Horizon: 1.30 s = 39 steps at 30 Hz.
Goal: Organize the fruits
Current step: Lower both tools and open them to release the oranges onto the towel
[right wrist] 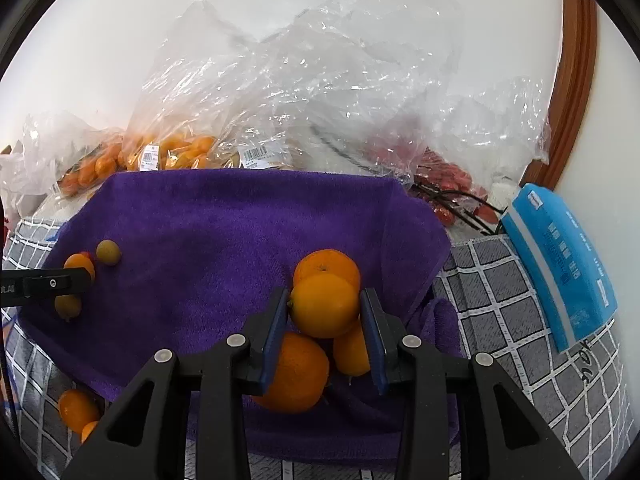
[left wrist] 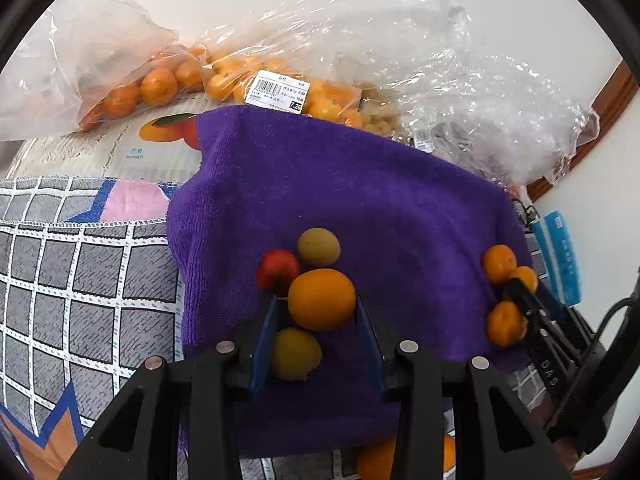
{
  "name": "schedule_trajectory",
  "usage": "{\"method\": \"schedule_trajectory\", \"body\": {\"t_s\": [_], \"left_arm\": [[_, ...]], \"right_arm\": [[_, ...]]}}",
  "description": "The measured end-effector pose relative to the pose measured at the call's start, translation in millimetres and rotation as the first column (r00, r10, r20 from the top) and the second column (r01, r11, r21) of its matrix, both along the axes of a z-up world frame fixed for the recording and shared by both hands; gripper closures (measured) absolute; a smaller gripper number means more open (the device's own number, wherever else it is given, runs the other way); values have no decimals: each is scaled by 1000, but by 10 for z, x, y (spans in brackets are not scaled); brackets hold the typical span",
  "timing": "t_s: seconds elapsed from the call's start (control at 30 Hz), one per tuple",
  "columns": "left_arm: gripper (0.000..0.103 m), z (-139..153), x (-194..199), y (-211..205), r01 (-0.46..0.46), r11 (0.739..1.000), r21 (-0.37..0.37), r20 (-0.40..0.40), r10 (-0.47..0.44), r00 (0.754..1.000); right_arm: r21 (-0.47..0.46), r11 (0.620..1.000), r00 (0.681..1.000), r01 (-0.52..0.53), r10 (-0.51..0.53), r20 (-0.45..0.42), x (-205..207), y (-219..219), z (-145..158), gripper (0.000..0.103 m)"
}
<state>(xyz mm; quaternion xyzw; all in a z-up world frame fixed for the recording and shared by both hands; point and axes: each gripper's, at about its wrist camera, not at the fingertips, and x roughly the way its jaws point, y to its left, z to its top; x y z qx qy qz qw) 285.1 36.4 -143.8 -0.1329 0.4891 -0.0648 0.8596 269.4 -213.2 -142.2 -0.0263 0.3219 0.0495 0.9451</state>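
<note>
A purple towel (left wrist: 360,200) lies on the table, also in the right wrist view (right wrist: 224,224). My left gripper (left wrist: 318,304) is shut on an orange fruit (left wrist: 321,299), above a yellow-green fruit (left wrist: 294,354). A red fruit (left wrist: 277,271) and another yellow-green fruit (left wrist: 318,247) lie just beyond. My right gripper (right wrist: 325,304) is shut on an orange (right wrist: 325,305), over several oranges (right wrist: 298,372) piled on the towel. That pile shows at the right of the left wrist view (left wrist: 505,323).
Clear plastic bags of small oranges (left wrist: 160,84) and other produce (right wrist: 448,176) line the back by the wall. A blue packet (right wrist: 560,264) lies at the right. A checked grey cloth (left wrist: 80,280) covers the table. Loose oranges (right wrist: 78,410) lie off the towel's near edge.
</note>
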Motion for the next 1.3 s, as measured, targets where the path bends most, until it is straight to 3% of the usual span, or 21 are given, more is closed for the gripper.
{"method": "schedule_trajectory", "body": {"t_s": [0.23,0.4,0.53,0.67,0.83,1.13,1.3], "left_arm": [[65,-20,22,31,-4,1000,-7,-10,4,1000],[65,-17,-2,-18,8,999,31,-3,-8,1000],[61,28,-21,0,16,1000,0,-5,-16,1000],[57,131,-104,43,25,1000,-17,15,-25,1000],[57,240,-237,91,34,999,-35,35,-33,999],[57,399,-521,240,14,999,-41,93,-11,996],[57,481,-734,302,6,1000,1,129,-6,992]], "right_arm": [[-14,1000,1000,-8,8,0,-21,19,7,67],[-48,999,1000,-12,12,3,-69,57,20,63],[-49,999,1000,-7,6,-9,-108,40,51,59],[-45,999,1000,-4,4,-7,-175,48,118,58],[-39,999,1000,0,1,14,-322,108,223,50],[-17,999,999,28,-27,41,-693,148,330,50],[12,999,998,41,-42,51,-917,102,361,49]]}}
